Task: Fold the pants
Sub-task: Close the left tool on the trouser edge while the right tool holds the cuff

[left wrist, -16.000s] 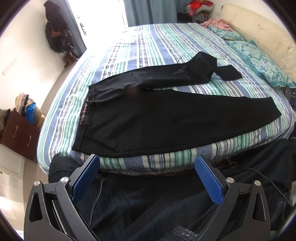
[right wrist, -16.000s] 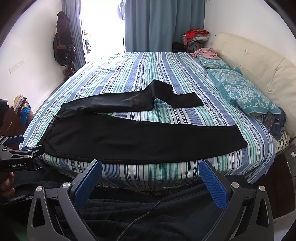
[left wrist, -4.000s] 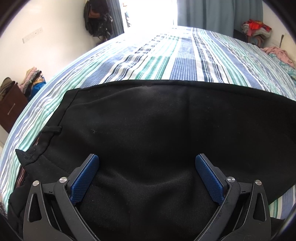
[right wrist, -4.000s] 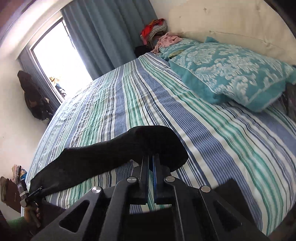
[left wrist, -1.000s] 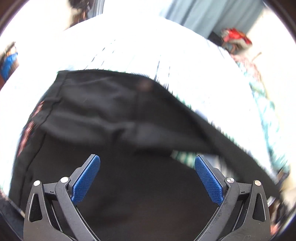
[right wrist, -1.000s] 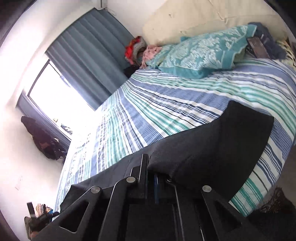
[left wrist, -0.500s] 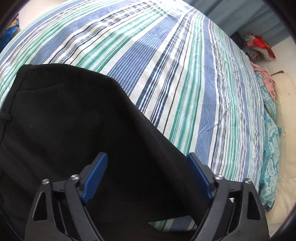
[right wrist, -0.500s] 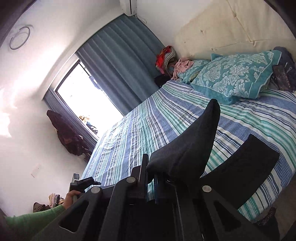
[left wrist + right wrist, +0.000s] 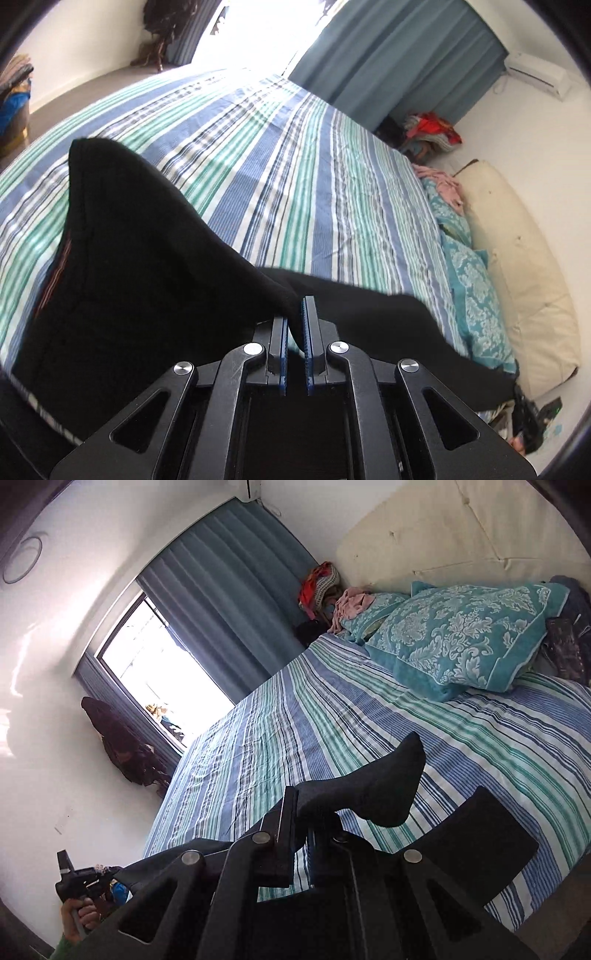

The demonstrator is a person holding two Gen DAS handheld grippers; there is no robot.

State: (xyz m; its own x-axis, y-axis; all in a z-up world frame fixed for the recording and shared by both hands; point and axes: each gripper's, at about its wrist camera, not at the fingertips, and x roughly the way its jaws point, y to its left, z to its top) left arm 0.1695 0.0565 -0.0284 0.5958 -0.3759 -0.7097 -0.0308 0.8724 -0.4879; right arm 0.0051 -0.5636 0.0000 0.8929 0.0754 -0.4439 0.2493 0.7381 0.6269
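We hold the black fabric pants [image 9: 140,280] lifted off the blue, green and white striped bedsheet [image 9: 295,158], both tools clamped on cloth. The left gripper [image 9: 295,325], its jaws having just closed, pinches a fold near the waist end; the right gripper [image 9: 299,823] grips the leg end, whose hem [image 9: 391,782] pokes up past the pads. We judge this the carry stage of a lengthwise fold. Next, both hands should travel together, keep the cloth taut, and lay edge on edge, clear of the teal patterned pillow [image 9: 465,635].
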